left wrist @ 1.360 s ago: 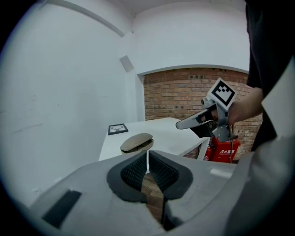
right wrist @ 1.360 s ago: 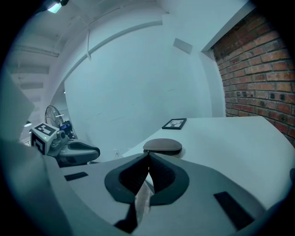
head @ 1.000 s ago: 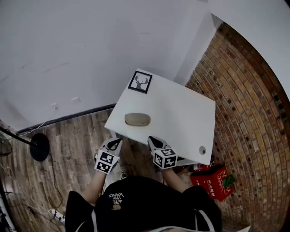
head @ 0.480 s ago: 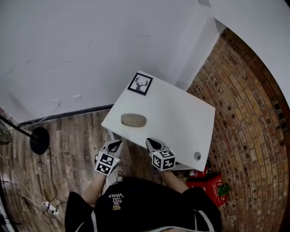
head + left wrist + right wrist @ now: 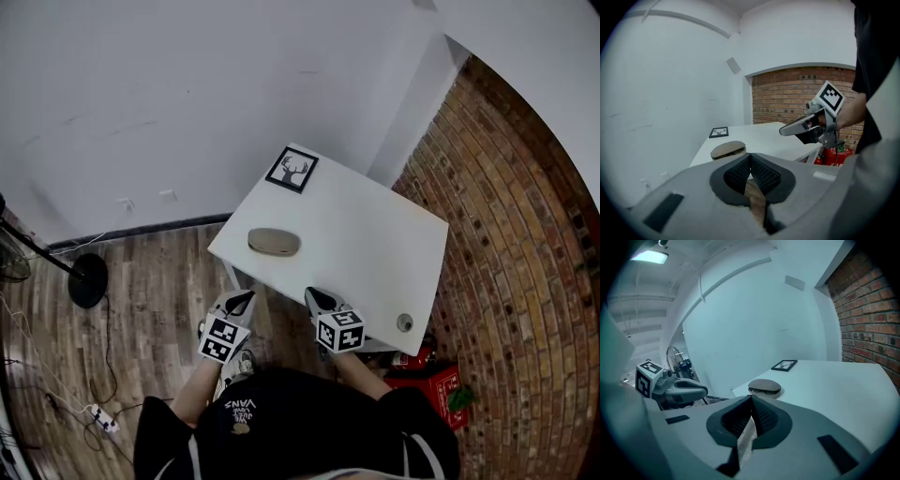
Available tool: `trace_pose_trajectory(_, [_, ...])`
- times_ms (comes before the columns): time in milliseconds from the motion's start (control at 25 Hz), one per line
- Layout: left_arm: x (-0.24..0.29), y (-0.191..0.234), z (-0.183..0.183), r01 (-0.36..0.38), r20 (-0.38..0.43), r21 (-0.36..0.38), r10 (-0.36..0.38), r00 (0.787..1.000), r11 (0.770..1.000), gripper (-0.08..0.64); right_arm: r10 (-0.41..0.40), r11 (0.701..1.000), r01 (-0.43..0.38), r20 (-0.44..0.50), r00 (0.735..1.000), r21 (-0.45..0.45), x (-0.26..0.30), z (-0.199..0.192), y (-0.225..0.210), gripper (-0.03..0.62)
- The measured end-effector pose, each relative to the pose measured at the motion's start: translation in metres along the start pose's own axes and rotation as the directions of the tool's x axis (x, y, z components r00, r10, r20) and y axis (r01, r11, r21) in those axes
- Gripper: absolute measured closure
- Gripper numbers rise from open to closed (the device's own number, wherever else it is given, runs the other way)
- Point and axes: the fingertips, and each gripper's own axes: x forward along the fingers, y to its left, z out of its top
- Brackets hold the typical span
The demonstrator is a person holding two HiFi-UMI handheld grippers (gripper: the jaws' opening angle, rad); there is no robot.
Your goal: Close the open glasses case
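A tan oval glasses case [image 5: 274,242] lies near the left edge of the white table [image 5: 375,253]; its lid stands slightly ajar, with a dark gap at its front [image 5: 764,386] [image 5: 728,149]. My left gripper [image 5: 240,299] hovers off the table's near edge, over the wooden floor, shut with nothing in it [image 5: 750,156]. My right gripper [image 5: 317,297] hangs at the table's near edge, also shut and empty [image 5: 751,399]. Both grippers point toward the case from a distance and touch nothing.
A framed deer picture [image 5: 292,170] lies at the table's far corner. A round cable hole [image 5: 404,322] sits near the front right corner. A brick wall [image 5: 525,244] runs along the right, a red box [image 5: 436,394] sits under the table, and a fan base [image 5: 89,279] stands at the left.
The whole scene has slid a little as the head turned; both grippers have drifted slightly along the table's near edge. Both stay shut and the case has not moved.
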Motion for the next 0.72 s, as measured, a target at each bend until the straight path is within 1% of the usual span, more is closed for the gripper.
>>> trace_pose_trajectory(320, [-0.003, -0.018, -0.005, -0.023, -0.018, 0.000, 0.023, 1.000, 1.000, 0.550, 0.016, 1.000, -0.016, -0.015, 1.000, -0.007, -0.013, -0.011, -0.006, 0.595])
trace_pose_trajectory(720, [-0.008, -0.026, -0.008, -0.037, -0.020, 0.002, 0.037, 0.999, 0.999, 0.550, 0.029, 1.000, -0.029, -0.009, 1.000, 0.000, -0.015, -0.013, -0.004, 0.595])
